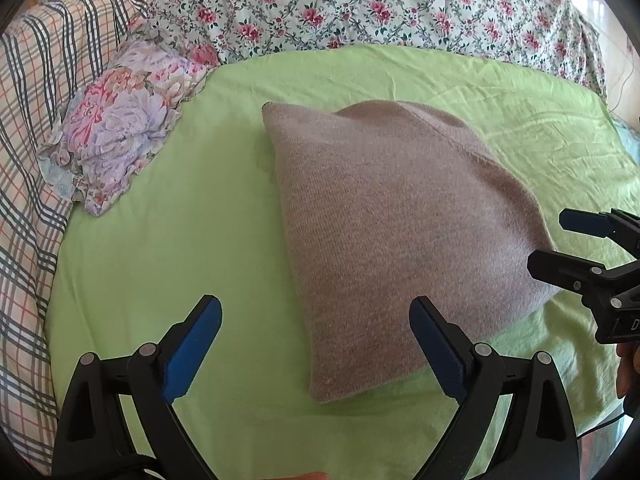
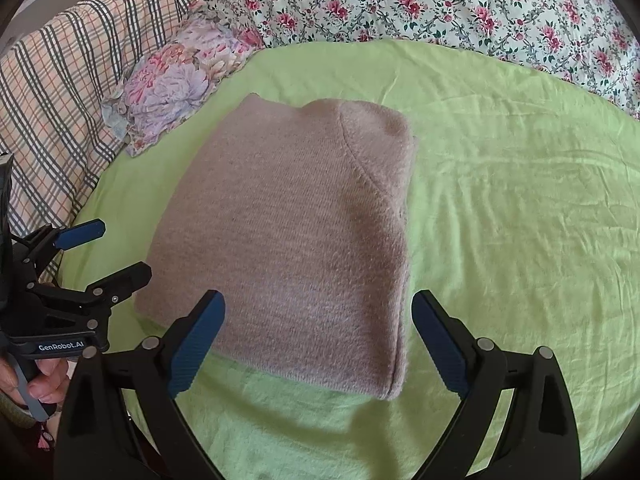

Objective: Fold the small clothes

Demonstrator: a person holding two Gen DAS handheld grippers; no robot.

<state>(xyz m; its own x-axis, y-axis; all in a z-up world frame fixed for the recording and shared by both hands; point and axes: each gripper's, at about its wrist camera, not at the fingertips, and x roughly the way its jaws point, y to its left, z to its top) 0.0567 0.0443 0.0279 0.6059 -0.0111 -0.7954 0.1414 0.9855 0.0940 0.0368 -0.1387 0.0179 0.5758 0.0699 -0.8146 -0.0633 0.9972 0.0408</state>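
A pinkish-grey knit garment [image 1: 400, 232] lies folded into a compact rectangle on the green sheet [image 1: 168, 240]; it also shows in the right wrist view [image 2: 296, 240]. My left gripper [image 1: 316, 316] is open and empty, held above the garment's near left corner. It also shows at the left edge of the right wrist view [image 2: 116, 252]. My right gripper [image 2: 318, 312] is open and empty, hovering over the garment's near edge. It also shows at the right edge of the left wrist view [image 1: 560, 240], beside the garment's right corner.
A small flowered pillow [image 1: 120, 128] lies at the back left of the sheet, also in the right wrist view [image 2: 180, 76]. A plaid blanket [image 1: 36, 100] lies along the left. A floral quilt [image 1: 360, 4] runs across the back.
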